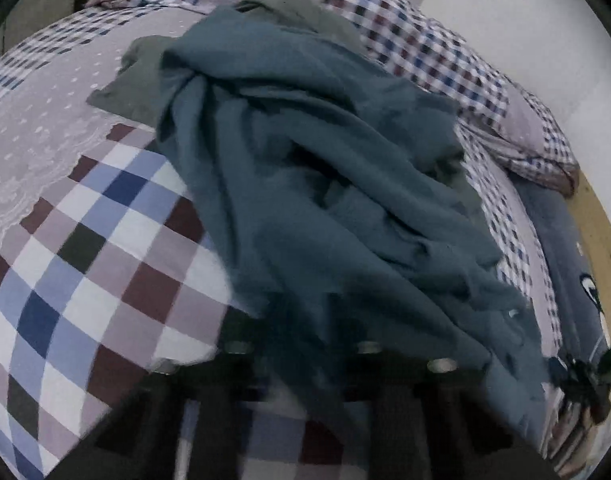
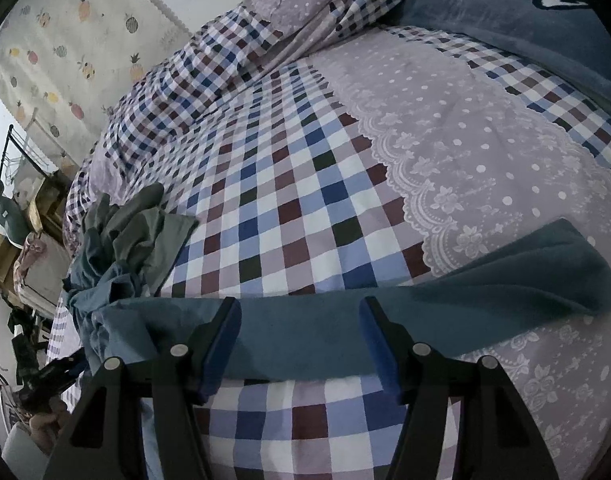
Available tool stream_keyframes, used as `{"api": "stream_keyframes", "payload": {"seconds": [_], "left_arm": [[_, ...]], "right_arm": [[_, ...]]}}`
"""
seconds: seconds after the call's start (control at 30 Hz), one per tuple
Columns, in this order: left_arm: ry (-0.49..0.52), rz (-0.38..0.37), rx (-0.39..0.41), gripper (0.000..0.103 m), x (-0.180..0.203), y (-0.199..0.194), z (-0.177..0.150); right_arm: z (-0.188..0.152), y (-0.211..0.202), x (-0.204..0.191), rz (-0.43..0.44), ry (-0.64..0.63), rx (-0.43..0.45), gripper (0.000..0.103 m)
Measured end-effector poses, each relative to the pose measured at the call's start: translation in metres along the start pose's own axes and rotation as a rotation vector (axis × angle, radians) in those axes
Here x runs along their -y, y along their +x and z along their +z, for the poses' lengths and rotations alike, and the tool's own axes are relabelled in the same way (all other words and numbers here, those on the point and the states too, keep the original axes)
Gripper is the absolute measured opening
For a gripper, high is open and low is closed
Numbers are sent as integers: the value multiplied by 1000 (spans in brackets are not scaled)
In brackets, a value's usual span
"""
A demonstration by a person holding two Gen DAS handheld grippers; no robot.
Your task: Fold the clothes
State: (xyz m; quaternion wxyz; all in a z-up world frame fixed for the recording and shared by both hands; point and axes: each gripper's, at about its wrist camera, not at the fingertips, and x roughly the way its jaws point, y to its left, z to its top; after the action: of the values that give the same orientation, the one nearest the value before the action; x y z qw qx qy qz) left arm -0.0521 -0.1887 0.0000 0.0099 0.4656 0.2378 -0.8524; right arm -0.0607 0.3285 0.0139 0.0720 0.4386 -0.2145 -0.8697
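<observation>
Teal garment [image 2: 445, 300] edge between splayed tool [image 2: 299, 322] fingers

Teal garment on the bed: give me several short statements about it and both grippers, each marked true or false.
1. The teal garment lies on a checked bedspread. True.
2. The right gripper is clamped shut. False: its fingers stand apart with the cloth between them.
3. A grey-green garment lies partly under the teal one. True.
4. The left gripper is in clear sight. False: teal cloth drapes over it.
5. The bedspread is plain white. False: checks and a dotted lilac panel.
</observation>
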Motion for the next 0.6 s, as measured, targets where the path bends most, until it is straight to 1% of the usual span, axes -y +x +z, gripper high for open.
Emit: {"api": "stream_keyframes", "payload": {"seconds": [0.1, 0.2, 0.23, 0.3, 0.33, 0.37, 0.4, 0.47, 0.5, 0.53, 0.57, 0.6], "left_arm": [[15, 29, 47, 1, -1, -5, 7], [-27, 50, 128, 0, -14, -22, 31], [-48, 69, 164, 0, -20, -31, 40], [-88, 134, 253, 0, -36, -50, 61], [-99, 162, 272, 0, -43, -55, 69], [-102, 195, 274, 0, -50, -58, 77], [-83, 217, 250, 0, -53, -57, 81], [-35, 237, 196, 0, -51, -52, 79], [-15, 234, 184, 0, -44, -51, 75], [0, 200, 183, 0, -36, -53, 65], [9, 143, 184, 0, -27, -55, 50], [16, 86, 183, 3, -19, -56, 39]], "right_arm": [[0, 1, -1, 1, -1, -2, 65], [1, 1, -1, 0, -5, -4, 65], [1, 1, -1, -1, -5, -4, 65], [1, 0, 0, -3, -5, -3, 65], [2, 0, 1, -5, -3, -2, 65], [2, -1, 3, -9, 1, 0, 65], [2, -1, 4, -13, 5, 1, 65], [3, -2, 7, -21, 13, 5, 65], [3, -2, 9, -24, 17, 6, 65], [3, -3, 10, -28, 21, 8, 65], [4, -3, 12, -30, 29, 9, 65], [4, -3, 15, -26, 44, 7, 65]]}}
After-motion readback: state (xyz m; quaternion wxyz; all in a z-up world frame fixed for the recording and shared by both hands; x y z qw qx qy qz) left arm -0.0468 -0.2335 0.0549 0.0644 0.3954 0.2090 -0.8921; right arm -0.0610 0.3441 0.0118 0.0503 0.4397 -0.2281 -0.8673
